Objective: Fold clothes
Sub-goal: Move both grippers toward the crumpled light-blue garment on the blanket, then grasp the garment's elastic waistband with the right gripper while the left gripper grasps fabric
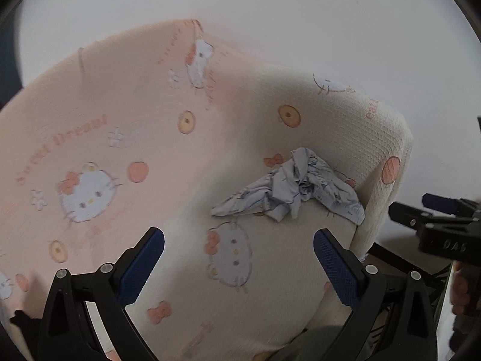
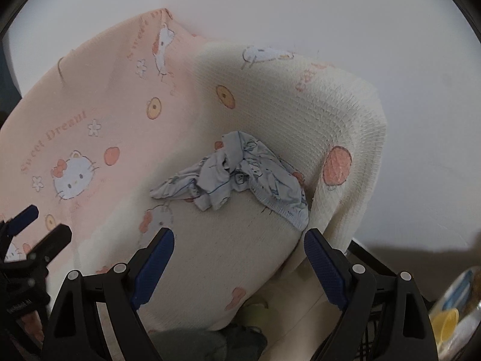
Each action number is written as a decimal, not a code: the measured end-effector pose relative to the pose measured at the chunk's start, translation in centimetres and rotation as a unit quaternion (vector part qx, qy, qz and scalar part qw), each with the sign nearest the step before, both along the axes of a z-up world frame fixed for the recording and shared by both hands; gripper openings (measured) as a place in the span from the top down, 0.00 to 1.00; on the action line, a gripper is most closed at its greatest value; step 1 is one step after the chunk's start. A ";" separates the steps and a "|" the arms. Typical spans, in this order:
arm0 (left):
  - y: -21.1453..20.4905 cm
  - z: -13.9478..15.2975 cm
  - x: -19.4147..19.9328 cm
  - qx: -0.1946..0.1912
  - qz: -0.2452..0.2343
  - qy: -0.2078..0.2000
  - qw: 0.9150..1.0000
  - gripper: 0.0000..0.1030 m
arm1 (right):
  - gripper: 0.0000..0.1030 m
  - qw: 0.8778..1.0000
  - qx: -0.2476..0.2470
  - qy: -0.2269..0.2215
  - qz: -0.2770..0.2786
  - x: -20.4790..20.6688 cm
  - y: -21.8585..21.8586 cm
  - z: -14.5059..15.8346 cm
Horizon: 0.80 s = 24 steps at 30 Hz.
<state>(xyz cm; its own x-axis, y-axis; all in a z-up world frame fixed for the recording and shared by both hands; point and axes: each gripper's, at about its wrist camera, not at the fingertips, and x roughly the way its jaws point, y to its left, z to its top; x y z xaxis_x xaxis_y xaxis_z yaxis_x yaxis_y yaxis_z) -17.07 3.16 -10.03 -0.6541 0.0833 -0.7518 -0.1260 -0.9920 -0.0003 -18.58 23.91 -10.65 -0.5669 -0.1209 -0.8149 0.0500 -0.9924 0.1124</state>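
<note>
A small crumpled light-blue garment (image 1: pixel 293 189) with a cartoon print lies bunched on a pink and cream cat-print blanket (image 1: pixel 120 138). In the right wrist view the same garment (image 2: pixel 237 171) sits on the blanket (image 2: pixel 99 114) just beyond the fingers. My left gripper (image 1: pixel 239 258) is open, its blue pads (image 1: pixel 144 267) spread wide, a short way in front of the garment. My right gripper (image 2: pixel 239 261) is open too, with nothing between its fingers. Each gripper shows at the edge of the other's view: the right one (image 1: pixel 442 225), the left one (image 2: pixel 27 234).
The blanket's cream side folds up and over at the right (image 2: pixel 345 150). A plain white wall (image 1: pixel 300 15) stands behind. Dark cloth (image 2: pixel 210 343) lies below the blanket's front edge. Yellow and blue items (image 2: pixel 454 310) sit at the lower right.
</note>
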 end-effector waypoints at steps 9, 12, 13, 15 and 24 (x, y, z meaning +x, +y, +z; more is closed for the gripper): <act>4.0 -5.4 -5.5 -0.026 -0.047 -0.032 0.998 0.02 | 0.14 1.000 0.007 0.002 -0.002 -3.4 2.4 -6.8; 4.9 -7.0 -7.3 -0.021 -0.061 -0.041 0.997 0.02 | 0.14 1.000 0.020 0.008 -0.006 -4.4 2.8 -8.9; 5.2 -7.6 -8.0 -0.016 -0.063 -0.047 0.997 0.02 | 0.14 1.000 0.024 0.011 -0.008 -4.8 2.9 -9.6; 5.8 -8.7 -9.2 -0.003 -0.069 -0.056 0.996 0.02 | 0.15 0.999 0.033 0.016 -0.013 -5.4 3.1 -11.0; 7.9 -13.3 -12.5 0.006 -0.073 -0.087 0.994 0.10 | 0.25 1.000 0.009 0.015 -0.023 -7.8 4.8 -16.1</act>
<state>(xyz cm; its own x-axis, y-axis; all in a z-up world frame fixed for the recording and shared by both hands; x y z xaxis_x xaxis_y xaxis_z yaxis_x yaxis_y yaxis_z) -29.55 11.09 -23.29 -0.4949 0.1773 -0.8507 -0.2653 -0.9631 -0.0464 -26.37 28.71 -26.75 -0.5954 -0.0805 -0.7994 0.0077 -0.9955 0.0945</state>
